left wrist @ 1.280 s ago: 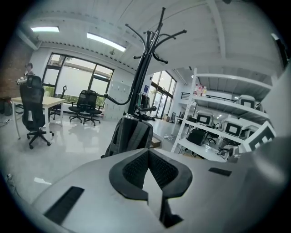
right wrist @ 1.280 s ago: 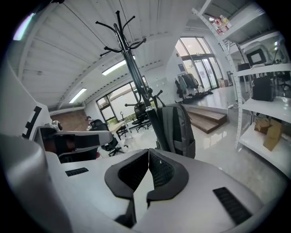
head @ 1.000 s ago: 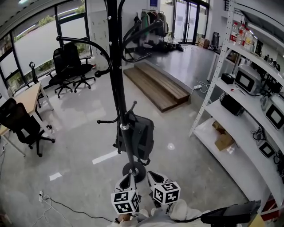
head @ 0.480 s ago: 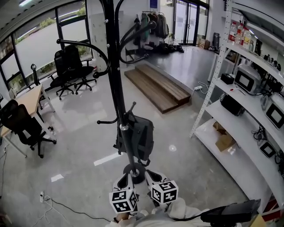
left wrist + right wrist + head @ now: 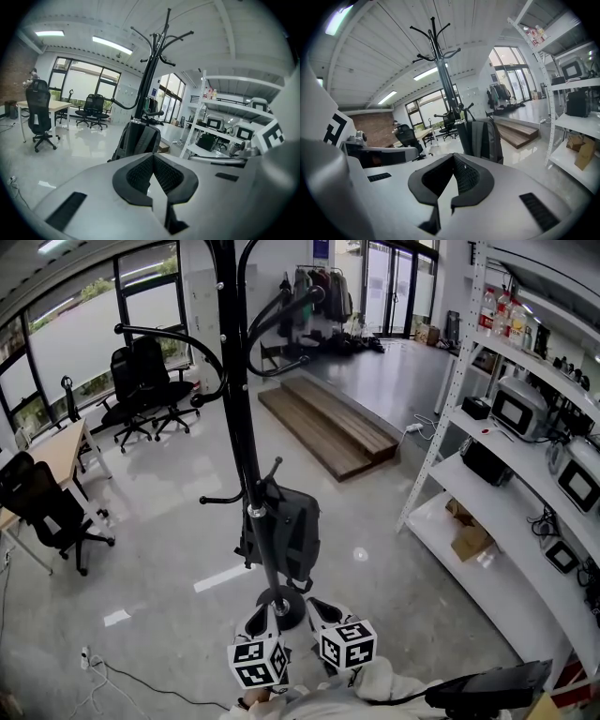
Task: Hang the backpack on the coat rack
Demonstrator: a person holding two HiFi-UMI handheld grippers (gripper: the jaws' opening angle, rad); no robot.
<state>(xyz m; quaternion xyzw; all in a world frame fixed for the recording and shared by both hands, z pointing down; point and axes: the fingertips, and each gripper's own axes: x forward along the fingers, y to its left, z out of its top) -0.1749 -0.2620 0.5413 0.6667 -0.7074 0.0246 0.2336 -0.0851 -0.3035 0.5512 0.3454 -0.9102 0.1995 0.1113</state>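
In the head view the black backpack (image 5: 286, 531) hung low on the coat rack (image 5: 239, 427), whose top was cut off. The left gripper (image 5: 255, 620) and right gripper (image 5: 321, 611) sat near its base. The left gripper view showed the rack's top hooks and jaws pressed together, empty. The right gripper view showed the same, its jaws likewise together and holding nothing.

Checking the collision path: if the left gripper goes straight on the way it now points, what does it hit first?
Probably the coat rack pole, with the backpack hanging right behind it. Depth is hard to judge, so it could be either. The left gripper is shut and empty.
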